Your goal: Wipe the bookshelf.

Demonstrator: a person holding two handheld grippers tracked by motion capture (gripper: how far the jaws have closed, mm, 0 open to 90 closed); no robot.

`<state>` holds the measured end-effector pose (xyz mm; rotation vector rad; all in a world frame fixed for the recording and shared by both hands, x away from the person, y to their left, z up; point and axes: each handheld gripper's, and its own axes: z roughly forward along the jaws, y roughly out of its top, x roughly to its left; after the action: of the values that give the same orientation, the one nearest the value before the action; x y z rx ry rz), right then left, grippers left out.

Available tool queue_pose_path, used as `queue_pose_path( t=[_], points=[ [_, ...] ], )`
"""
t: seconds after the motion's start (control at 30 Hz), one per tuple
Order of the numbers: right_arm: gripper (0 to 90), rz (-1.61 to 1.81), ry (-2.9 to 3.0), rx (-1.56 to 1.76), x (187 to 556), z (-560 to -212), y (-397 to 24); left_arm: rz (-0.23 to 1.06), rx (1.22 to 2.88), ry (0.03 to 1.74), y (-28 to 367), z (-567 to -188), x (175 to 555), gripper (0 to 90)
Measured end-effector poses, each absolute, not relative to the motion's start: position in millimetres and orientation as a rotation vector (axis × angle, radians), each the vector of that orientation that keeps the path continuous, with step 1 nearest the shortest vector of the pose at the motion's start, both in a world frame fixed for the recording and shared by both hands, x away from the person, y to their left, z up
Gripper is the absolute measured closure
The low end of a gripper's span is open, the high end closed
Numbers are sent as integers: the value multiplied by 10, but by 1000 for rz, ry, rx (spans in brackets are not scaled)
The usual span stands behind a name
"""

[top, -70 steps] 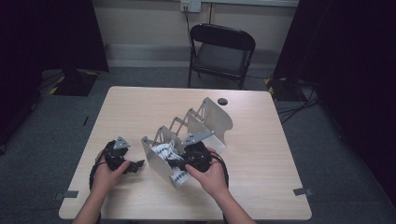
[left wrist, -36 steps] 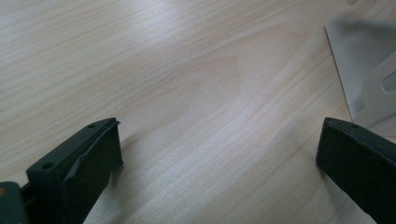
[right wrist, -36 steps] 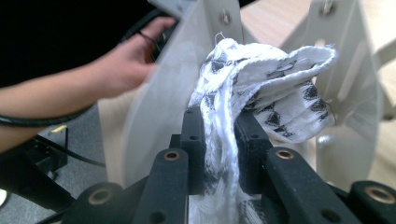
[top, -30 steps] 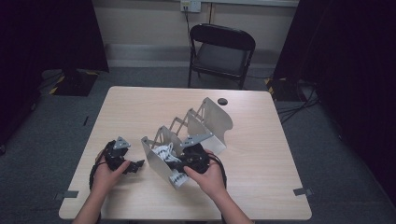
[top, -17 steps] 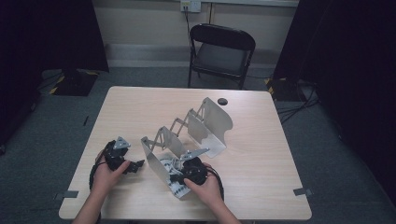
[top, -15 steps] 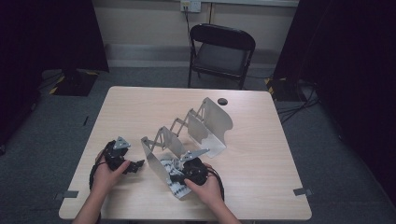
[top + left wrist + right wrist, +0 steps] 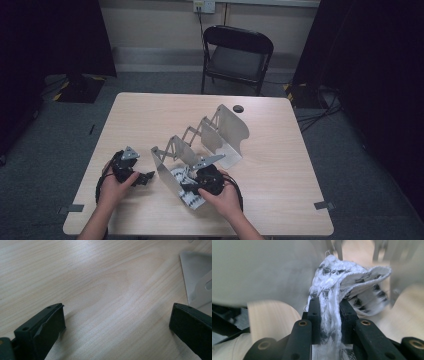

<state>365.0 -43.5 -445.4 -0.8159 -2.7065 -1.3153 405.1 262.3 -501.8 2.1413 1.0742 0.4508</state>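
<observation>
The right gripper (image 7: 329, 307) has its black jaws pinched tight on a bunched fold of black-and-white patterned cloth (image 7: 347, 282), which spills up and over past the tips. In the high view that cloth (image 7: 187, 192) lies at the near end of the silver expanding metal rack (image 7: 205, 142), low on the table (image 7: 150, 115), with the right gripper (image 7: 192, 186) on it. The left gripper (image 7: 117, 322) rests wide apart over bare wood, holding nothing, the rack's edge (image 7: 195, 277) just beyond
</observation>
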Motion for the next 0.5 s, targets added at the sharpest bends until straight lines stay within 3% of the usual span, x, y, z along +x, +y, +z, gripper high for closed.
queue_pose_path(
  t=[0.33,0.5],
  points=[
    [750,-1480,-2689,-751,3711,-3517,-415,451,2144,1073,2625,-5017,4051,0],
    [750,-1499,-2684,-726,3699,-3391,-363,450,2137,1077,2621,-5020,4050,0]
  ],
)
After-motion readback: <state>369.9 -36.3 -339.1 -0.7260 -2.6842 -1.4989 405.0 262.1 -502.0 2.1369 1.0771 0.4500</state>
